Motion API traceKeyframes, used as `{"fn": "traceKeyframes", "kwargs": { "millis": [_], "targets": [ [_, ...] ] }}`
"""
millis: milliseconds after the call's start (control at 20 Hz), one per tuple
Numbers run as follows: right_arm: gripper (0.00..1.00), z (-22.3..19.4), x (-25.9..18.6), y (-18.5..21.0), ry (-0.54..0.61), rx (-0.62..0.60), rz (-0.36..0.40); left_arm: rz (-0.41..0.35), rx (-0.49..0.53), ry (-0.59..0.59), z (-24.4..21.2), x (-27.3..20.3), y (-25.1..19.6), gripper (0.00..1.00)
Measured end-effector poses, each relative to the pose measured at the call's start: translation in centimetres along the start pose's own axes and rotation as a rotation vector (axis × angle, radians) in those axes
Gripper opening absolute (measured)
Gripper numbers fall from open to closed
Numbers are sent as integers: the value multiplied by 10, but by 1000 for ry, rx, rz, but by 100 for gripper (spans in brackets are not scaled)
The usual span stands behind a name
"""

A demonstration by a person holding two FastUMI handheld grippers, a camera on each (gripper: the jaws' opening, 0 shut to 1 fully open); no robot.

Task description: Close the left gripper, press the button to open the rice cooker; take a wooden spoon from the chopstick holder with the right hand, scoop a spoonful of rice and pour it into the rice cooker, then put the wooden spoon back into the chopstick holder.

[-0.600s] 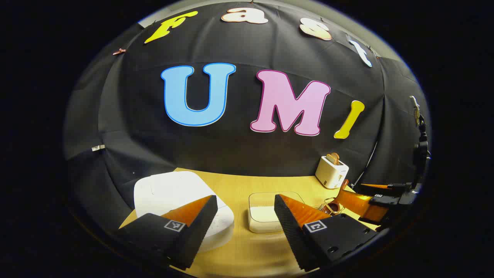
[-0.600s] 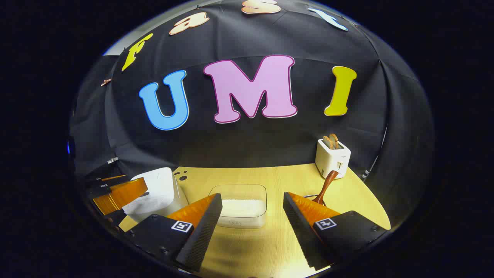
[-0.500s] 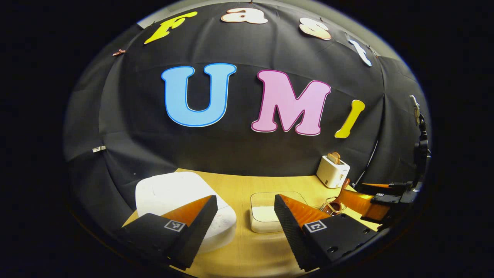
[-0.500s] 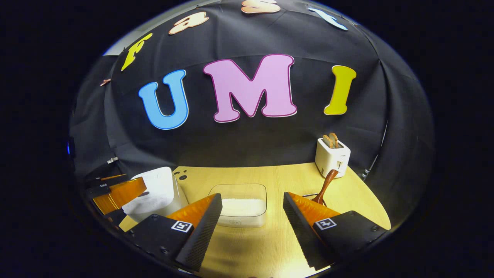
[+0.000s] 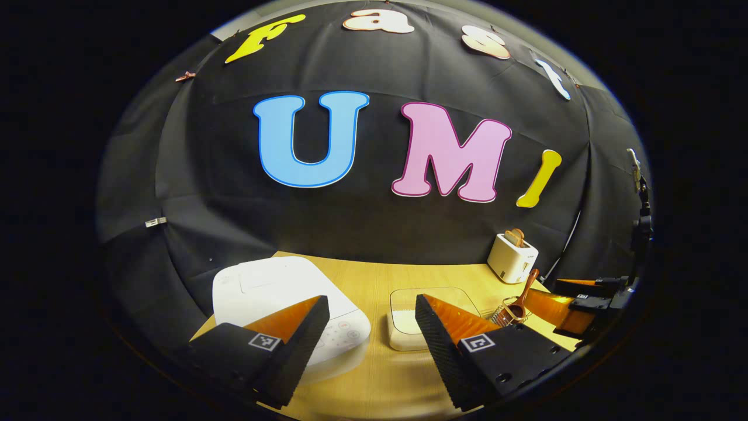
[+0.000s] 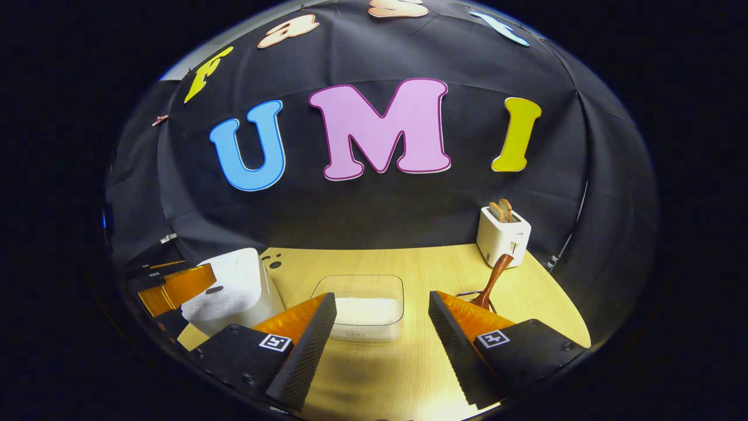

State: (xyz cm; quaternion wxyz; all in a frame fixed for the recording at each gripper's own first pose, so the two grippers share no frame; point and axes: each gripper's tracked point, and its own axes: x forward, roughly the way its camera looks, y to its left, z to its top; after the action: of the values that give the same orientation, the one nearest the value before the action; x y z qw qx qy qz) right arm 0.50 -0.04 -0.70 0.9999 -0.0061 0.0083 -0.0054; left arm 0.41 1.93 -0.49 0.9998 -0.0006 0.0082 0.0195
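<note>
Counter (image 6: 409, 263) carries everything; we go big to small.

Rice cooker (image 5: 274, 286) sits at the counter's left end, lid down, white hard plastic shell. We judge it heavy and stable enough to take a push without sliding. No grasp needed here, just a press with shut fingers on the release button, which we can't pick out for sure; small markings show on its front panel. In the right gripper view the rice cooker (image 6: 234, 286) is just beside the other gripper.

Rice container (image 6: 365, 307), clear tub with white rice in the bottom, mid-counter between cooker and holder. Looks rigid and light, so it may scoot if the spoon digs hard.

Chopstick holder (image 5: 507, 313), a small wire basket right of the tub, probably light and tippy. Pull the spoon straight up.

Wooden spoon (image 6: 494, 283) stands tilted in the holder, handle up and leaning toward the toaster (image 6: 502, 234). Stiff, light, smooth wood, could slip or twist; we'd grip mid-handle, above the holder rim.

Left hand-held gripper (image 5: 371, 327): jaws wide apart, nothing between them, hovering just short of the cooker, so not yet closed for the press. Right hand-held gripper (image 6: 383, 327): also spread and holding nothing, aimed at the tub, spoon off to its right.
</note>
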Motion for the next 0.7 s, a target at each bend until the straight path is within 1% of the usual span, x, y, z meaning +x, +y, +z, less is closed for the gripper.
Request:
{"fn": "traceKeyframes", "kwargs": {
  "millis": [200,600,700],
  "targets": [
    [99,1,3,-5,1,2,-13,8,11,-3,2,4,6,96],
    [98,-2,7,-11,15,11,-25,38,25,-29,19,15,35,95],
    [99,-4,8,-12,23,16,-30,40,24,-32,24,18,42,89]
  ]
}}
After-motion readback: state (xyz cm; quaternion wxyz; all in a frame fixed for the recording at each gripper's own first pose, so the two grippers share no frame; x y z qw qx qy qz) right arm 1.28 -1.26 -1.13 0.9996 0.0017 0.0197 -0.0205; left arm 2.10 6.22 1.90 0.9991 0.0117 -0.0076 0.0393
